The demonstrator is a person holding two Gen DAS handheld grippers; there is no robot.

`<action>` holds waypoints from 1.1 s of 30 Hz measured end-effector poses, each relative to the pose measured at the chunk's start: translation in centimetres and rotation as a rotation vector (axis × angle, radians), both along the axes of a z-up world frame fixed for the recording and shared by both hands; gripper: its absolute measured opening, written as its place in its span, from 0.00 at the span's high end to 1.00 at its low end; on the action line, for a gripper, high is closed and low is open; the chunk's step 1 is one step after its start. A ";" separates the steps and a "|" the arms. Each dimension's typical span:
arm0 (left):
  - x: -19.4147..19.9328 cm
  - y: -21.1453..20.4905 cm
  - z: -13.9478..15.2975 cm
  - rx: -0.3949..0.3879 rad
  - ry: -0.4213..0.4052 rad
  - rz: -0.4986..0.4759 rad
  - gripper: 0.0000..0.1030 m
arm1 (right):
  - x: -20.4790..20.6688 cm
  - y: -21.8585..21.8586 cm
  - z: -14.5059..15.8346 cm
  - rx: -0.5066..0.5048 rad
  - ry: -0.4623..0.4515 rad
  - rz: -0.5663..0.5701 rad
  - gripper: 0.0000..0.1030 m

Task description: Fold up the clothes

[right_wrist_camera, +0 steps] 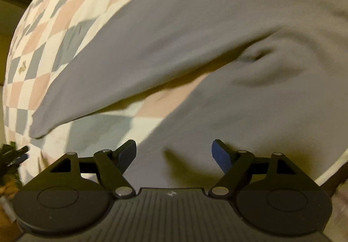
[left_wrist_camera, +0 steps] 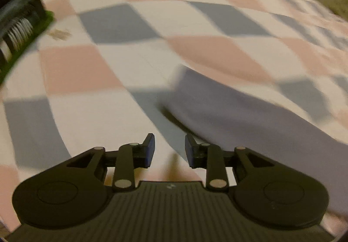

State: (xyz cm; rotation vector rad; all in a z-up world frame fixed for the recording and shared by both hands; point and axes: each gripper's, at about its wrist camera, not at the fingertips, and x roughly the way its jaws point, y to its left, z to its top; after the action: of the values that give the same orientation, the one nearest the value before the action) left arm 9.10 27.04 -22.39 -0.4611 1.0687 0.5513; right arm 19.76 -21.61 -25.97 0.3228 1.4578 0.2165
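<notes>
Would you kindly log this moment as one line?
left hand-held gripper: open, empty | right hand-held gripper: open, empty | grey garment: unfolded on checkered sheet

grey garment (right_wrist_camera: 195, 24), pink, grey and white checked bedcover (left_wrist_camera: 130, 24)

Dim, warm yellowish light in both views. Heavy motion blur: checkered bedspread (left_wrist_camera: 134, 24) smeared, grey garment (right_wrist_camera: 195, 24) soft-edged (folds barely resolved). Gripper bodies stay sharp. Strong fisheye bending at the edges, dark corners. Soft shadows under the garment's lifted edge and ahead of the fingers.
</notes>
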 end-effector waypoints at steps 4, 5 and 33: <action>-4.3 -9.4 1.0 -0.159 -0.087 -0.140 0.75 | -1.4 -4.2 -0.1 -0.064 -0.099 0.063 0.26; -5.3 -11.6 0.5 -0.196 -0.087 -0.148 0.74 | -1.9 -5.2 -0.5 -0.075 -0.108 0.080 0.26; -14.8 -43.7 14.6 0.154 0.005 -0.126 0.34 | -10.0 -22.0 12.6 0.096 -0.307 0.348 0.03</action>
State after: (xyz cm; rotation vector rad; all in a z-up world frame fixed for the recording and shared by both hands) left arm -5.73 -16.63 -7.75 -0.2561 1.0439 0.5190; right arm 9.77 -43.57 -13.38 0.1031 1.1931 0.5928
